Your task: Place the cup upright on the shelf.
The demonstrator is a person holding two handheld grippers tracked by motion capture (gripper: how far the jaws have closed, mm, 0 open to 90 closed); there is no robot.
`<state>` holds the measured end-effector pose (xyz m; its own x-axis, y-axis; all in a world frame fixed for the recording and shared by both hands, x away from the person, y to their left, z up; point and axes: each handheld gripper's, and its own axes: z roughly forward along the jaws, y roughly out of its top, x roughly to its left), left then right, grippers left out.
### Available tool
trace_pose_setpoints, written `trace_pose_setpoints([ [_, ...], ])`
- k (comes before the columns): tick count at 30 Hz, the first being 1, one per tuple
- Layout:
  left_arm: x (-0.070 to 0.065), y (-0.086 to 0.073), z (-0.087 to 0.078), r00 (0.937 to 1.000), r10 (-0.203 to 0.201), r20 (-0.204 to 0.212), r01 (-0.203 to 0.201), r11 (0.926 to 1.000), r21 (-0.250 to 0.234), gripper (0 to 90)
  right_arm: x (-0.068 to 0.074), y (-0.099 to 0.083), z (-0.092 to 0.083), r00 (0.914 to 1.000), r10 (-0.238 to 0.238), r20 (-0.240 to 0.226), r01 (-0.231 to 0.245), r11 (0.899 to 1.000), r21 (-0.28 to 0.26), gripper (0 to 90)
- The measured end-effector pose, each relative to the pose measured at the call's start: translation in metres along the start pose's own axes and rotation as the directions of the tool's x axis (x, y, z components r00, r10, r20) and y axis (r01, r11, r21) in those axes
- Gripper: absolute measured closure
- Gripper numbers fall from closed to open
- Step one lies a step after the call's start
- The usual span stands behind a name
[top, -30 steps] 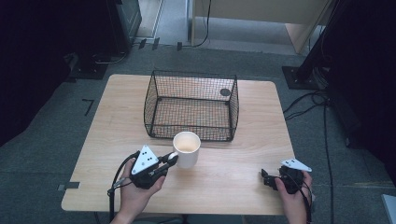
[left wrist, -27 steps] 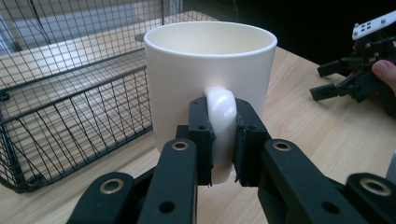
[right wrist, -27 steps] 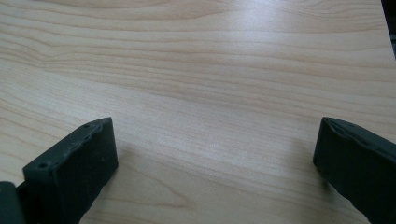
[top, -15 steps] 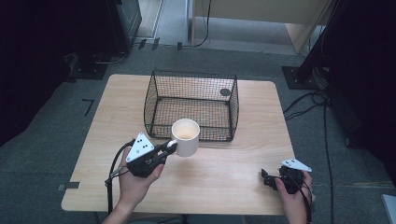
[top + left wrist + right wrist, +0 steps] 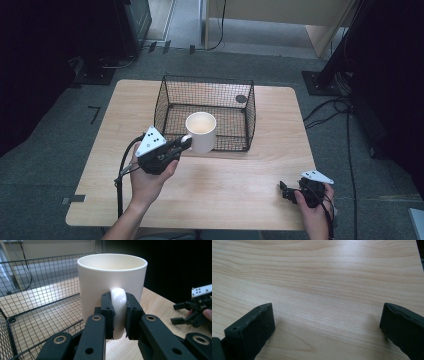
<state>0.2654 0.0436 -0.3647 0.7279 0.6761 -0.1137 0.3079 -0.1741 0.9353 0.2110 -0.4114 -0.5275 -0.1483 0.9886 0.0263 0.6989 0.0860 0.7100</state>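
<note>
A cream mug (image 5: 201, 131) hangs in the air at the near wall of the black wire basket (image 5: 247, 107), its rim about level with the basket's top. My left gripper (image 5: 183, 143) is shut on the mug's handle (image 5: 118, 305), one pad on each side of it. The mug (image 5: 111, 282) stands upright and looks empty. My right gripper (image 5: 286, 192) rests low at the table's near right corner, its jaws wide open over bare wood (image 5: 327, 297) with nothing between them. It is also in the left gripper view (image 5: 183, 313), far right.
The wire basket sits at the far middle of the wooden table (image 5: 235, 195). A small dark round thing (image 5: 241, 98) lies in its far right corner. Cables trail on the grey floor to the right, and dark stands flank the table.
My left gripper has lifted the mug off the table and carried it up and toward the basket. The right gripper has kept still.
</note>
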Motion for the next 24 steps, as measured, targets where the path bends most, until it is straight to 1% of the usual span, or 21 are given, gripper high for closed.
trace_pose_setpoints([
  [4, 0.004, 0.008, 0.008, 0.9998, 0.01, -0.018, -0.01, 1.0, -0.001, 81.1, 0.0, 0.0, 0.0, 1.0, 0.0, 0.0, 0.0, 1.0, 0.0, 0.0],
  [7, 0.009, 0.01, 0.017, 0.9993, 0.008, -0.036, -0.009, 0.9999, -0.008, 81.1, 0.0, 0.0, 0.0, 1.0, 0.002, 0.0, -0.002, 1.0, 0.0, 0.0],
  [10, 0.015, 0.01, 0.026, 0.9988, -0.008, -0.048, 0.007, 0.9999, -0.008, 81.1, 0.0, 0.0, 0.0, 1.0, 0.002, 0.0, -0.002, 1.0, -0.001, 0.0],
  [14, 0.025, 0.006, 0.039, 0.9968, -0.016, -0.078, 0.015, 0.9999, -0.006, 81.1, 0.0, 0.0, 0.0, 1.0, 0.003, 0.0, -0.003, 1.0, 0.0, 0.0],
  [17, 0.032, 0.003, 0.047, 0.9955, -0.036, -0.087, 0.036, 0.9993, 0.0, 81.1, 0.0, 0.0, 0.0, 1.0, 0.003, -0.001, -0.003, 1.0, 0.001, 0.0],
  [20, 0.036, 0.0, 0.056, 0.9929, -0.038, -0.113, 0.039, 0.9992, 0.005, 81.1, 0.0, 0.0, 0.0, 1.0, 0.003, 0.0, -0.003, 1.0, 0.001, 0.0],
  [22, 0.039, -0.001, 0.062, 0.989, -0.041, -0.142, 0.041, 0.9991, -0.002, 81.0, 0.0, 0.0, 0.0, 1.0, 0.002, 0.0, -0.002, 1.0, 0.001, 0.0],
  [24, 0.044, -0.002, 0.068, 0.9856, -0.045, -0.163, 0.044, 0.999, -0.008, 81.1, 0.0, 0.0, 0.0, 1.0, 0.002, -0.001, -0.002, 1.0, 0.001, 0.0],
])
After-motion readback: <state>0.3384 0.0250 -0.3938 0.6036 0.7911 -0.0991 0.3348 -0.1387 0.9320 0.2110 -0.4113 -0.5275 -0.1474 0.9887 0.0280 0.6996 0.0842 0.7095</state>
